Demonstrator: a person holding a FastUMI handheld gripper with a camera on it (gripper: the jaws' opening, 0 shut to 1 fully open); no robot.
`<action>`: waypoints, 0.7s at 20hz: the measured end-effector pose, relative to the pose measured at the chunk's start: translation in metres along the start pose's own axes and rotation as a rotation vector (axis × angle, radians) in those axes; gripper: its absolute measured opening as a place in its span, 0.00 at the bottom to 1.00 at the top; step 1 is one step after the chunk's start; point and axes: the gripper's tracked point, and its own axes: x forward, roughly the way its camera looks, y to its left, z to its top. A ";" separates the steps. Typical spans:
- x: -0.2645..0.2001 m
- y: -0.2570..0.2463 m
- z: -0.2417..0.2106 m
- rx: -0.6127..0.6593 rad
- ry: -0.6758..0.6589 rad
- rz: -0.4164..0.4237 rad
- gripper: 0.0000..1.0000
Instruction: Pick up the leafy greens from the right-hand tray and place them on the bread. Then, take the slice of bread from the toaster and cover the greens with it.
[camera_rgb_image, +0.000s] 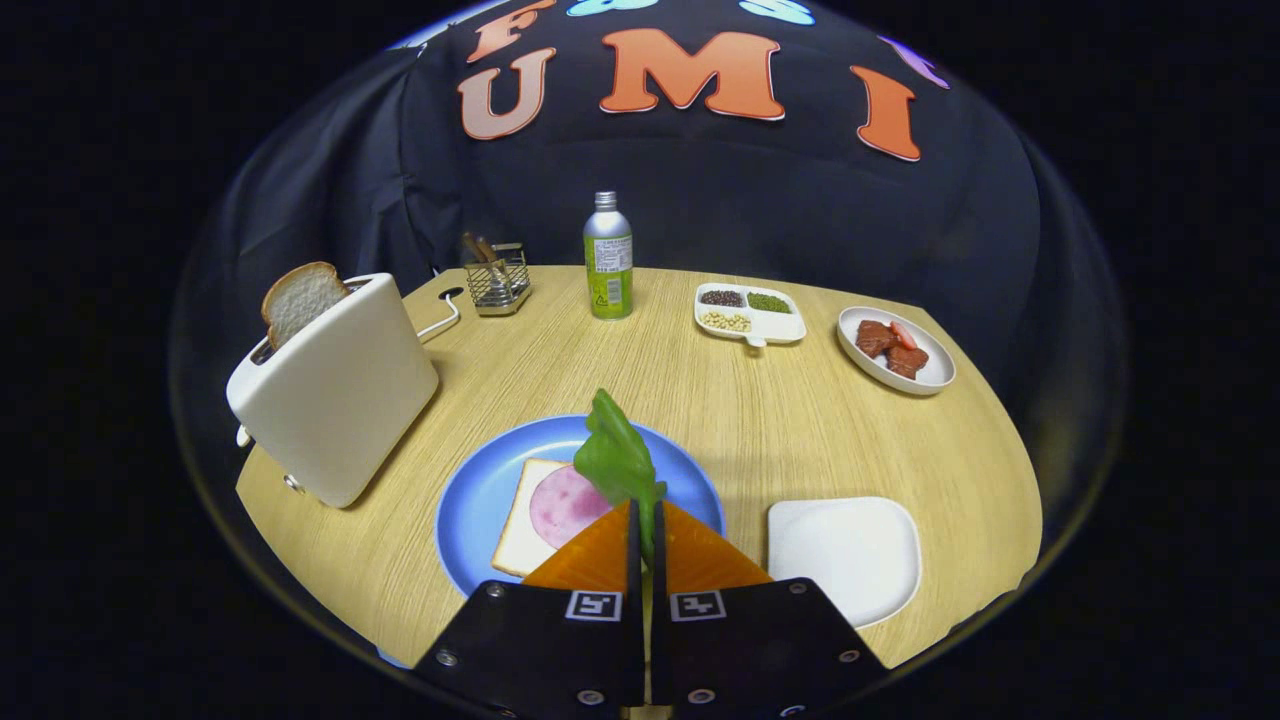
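Greens (617, 460) pinched in hand-held gripper (645, 520), bread (300, 298) in toaster (335, 390)

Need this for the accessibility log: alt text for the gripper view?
The gripper is shut on a green leaf, held above the ham-topped bread on a blue plate. A toaster holding a bread slice stands to the left, a white tray to the right.
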 end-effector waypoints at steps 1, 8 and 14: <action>0.003 0.004 0.001 0.003 -0.004 0.004 0.04; 0.018 0.032 -0.014 -0.018 0.046 0.032 0.17; 0.019 0.040 -0.016 -0.019 0.060 0.029 0.60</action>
